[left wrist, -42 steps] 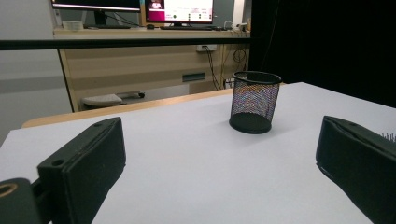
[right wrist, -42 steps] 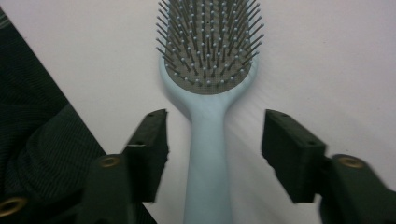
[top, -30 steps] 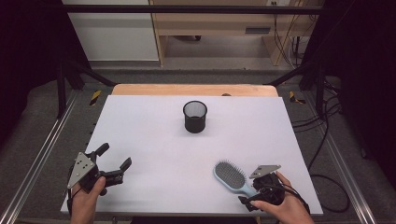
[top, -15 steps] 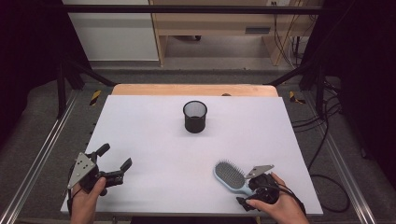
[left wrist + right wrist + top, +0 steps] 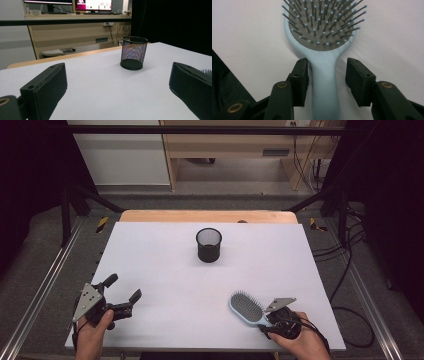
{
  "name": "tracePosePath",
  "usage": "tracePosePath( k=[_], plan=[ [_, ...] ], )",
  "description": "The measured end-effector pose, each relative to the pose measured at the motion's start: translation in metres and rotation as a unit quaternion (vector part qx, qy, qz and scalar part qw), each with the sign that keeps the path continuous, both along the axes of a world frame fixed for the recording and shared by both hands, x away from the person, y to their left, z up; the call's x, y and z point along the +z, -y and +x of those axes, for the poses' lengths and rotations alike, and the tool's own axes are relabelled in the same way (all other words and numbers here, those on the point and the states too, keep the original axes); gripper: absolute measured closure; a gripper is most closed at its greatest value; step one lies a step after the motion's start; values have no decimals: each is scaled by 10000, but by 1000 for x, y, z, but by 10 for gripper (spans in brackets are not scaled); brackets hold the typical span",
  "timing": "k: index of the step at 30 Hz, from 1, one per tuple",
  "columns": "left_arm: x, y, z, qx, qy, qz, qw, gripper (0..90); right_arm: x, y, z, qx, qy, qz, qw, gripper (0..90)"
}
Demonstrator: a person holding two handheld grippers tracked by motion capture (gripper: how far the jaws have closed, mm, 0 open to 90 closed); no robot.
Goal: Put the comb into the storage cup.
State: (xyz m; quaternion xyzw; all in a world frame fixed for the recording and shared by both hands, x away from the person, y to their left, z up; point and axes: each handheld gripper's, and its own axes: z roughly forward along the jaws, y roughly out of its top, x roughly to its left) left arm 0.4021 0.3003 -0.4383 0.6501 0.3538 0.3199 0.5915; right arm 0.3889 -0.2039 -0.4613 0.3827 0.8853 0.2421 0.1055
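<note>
Your right gripper (image 5: 327, 75) straddles the hairbrush (image 5: 248, 308) handle near the tabletop's (image 5: 160, 255) front right corner. Its jaws have just been closing; the left pad meets the handle, the right pad stands clear, so no grip exists yet. The brush lies bristles up, leaving the handle accessible. Your left gripper (image 5: 123, 295) rests wide open and empty near the front left corner. The mesh cup (image 5: 209, 245) stands toward the rear centre.

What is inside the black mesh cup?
Through the mesh cup's wall, the left gripper view shows nothing inside. In the high view its bottom is too dark to tell.
</note>
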Motion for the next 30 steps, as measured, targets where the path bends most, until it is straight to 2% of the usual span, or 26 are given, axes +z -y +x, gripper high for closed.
tracePosePath(
  k=[3, 6, 10, 14, 17, 19, 23, 24, 26, 28, 30],
  plan=[
    [0, 1, 0, -9, 7, 18, 10000, 16, 0, -2, -1, 81, 21, -19, 10000, 602],
    [0, 0, 0, 6, 8, 22, 10000, 16, 0, -3, -1, 79, 11, -39, 10000, 621],
    [2, -1, -2, 109, 84, 25, 9999, 17, -1, -2, -1, 91, 41, 17, 9999, 680],
    [2, -3, -1, 160, 72, -17, 9998, 17, -2, 1, -1, 90, 57, 139, 9998, 692],
    [2, -3, -1, 166, 60, -15, 9998, 17, -1, 1, -1, 110, 73, 93, 9999, 695],
    [2, -3, -1, 156, 57, -6, 9999, 17, 0, -1, -1, 148, 143, 76, 9998, 696],
    [1, -3, -1, 238, 30, 33, 9997, 15, 3, -3, 1, 210, 343, 255, 9989, 696],
    [2, -3, -1, 278, 24, 11, 9996, 14, 6, -7, 5, 210, 516, 296, 9980, 696],
    [3, -3, -1, 307, 40, -25, 9995, 13, 8, -8, 7, 230, 587, 314, 9975, 696],
    [4, -3, -1, 309, 49, -42, 9995, 11, 12, -13, 19, 212, 804, 430, 9956, 696],
    [5, -1, -1, 322, 21, -79, 9994, 10, 13, -15, 22, 203, 844, 475, 9951, 696]
  ],
)
